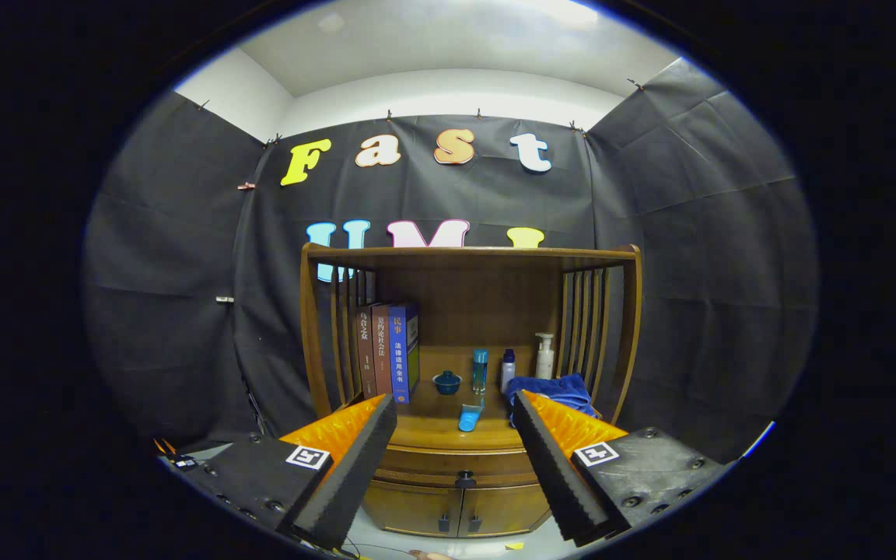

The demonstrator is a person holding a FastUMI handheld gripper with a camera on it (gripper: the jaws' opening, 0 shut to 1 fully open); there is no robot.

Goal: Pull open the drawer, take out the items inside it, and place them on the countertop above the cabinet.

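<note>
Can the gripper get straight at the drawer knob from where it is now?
Probably yes. The gripper has its jaws open, and the drawer knob sits between them, further ahead on the closed drawer front. Nothing stands between the jaws and the knob.

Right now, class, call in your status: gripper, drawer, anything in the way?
Gripper open, holding nothing. Drawer shut, knob between the fingers, further ahead. Countertop already carries a blue tube and blue cloth.
</note>
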